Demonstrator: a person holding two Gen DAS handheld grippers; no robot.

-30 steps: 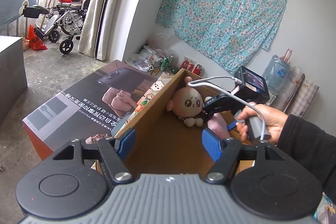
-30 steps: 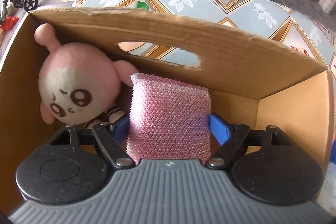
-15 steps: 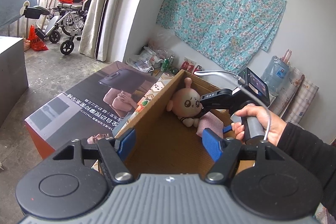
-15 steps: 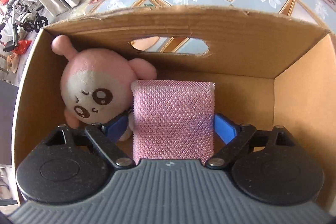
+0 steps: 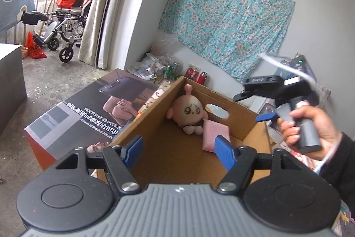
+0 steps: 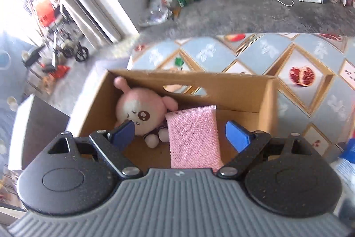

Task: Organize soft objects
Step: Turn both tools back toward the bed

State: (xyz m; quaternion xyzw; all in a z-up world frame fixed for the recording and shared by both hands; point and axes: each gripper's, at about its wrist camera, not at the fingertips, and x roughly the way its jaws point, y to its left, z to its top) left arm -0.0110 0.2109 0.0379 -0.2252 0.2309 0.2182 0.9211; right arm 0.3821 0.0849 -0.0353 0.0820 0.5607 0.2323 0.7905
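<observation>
Now the pink sponge (image 6: 193,137) lies in the box (image 6: 244,90), below the unclenched right gripper (image 6: 180,132).

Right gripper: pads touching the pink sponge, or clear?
Apart. In the left wrist view the right gripper is above the box rim, while the pink sponge lies inside the box.

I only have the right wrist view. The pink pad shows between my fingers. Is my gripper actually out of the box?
Observer: Yes. The right gripper is above the box rim. Its jaws have just been opening, with nothing between them.
Operator: Where is the left gripper?
Observer: The left gripper hovers open and empty over the box's near end.
Operator: Any room there?
Observer: The near floor is bare. The pad and plush sit at the far end.
</observation>
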